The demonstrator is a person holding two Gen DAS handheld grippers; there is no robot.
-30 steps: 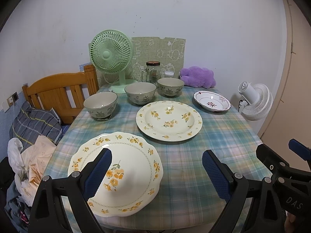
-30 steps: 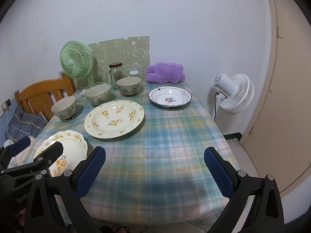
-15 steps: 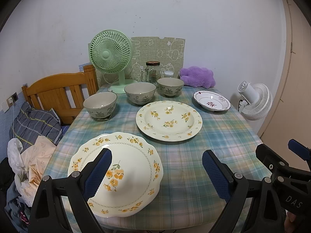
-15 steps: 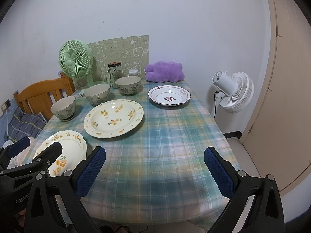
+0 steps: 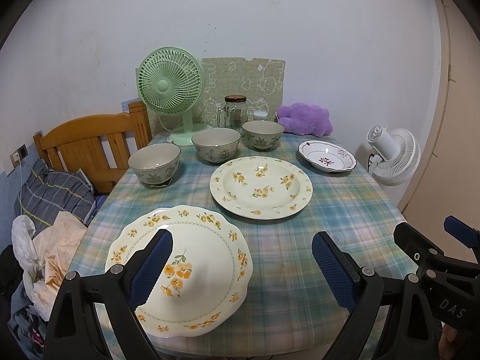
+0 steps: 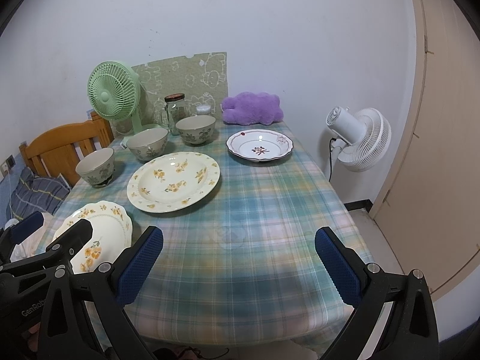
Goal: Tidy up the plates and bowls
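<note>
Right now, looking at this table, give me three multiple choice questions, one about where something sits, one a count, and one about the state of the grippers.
1. Where is the purple plush?
A. at the table's far end by the wall
B. inside a bowl
C. on the wooden chair

2. How many bowls stand on the table?
A. one
B. three
C. five

3. How are the left gripper and right gripper?
A. both open and holding nothing
B. left shut on a plate
C. right shut on a bowl

Answers: 1 A, it lies behind the red-patterned plate against the wall. 2 B, three bowls stand in a row. 3 A, both pairs of jaws stand wide apart with nothing between.
</note>
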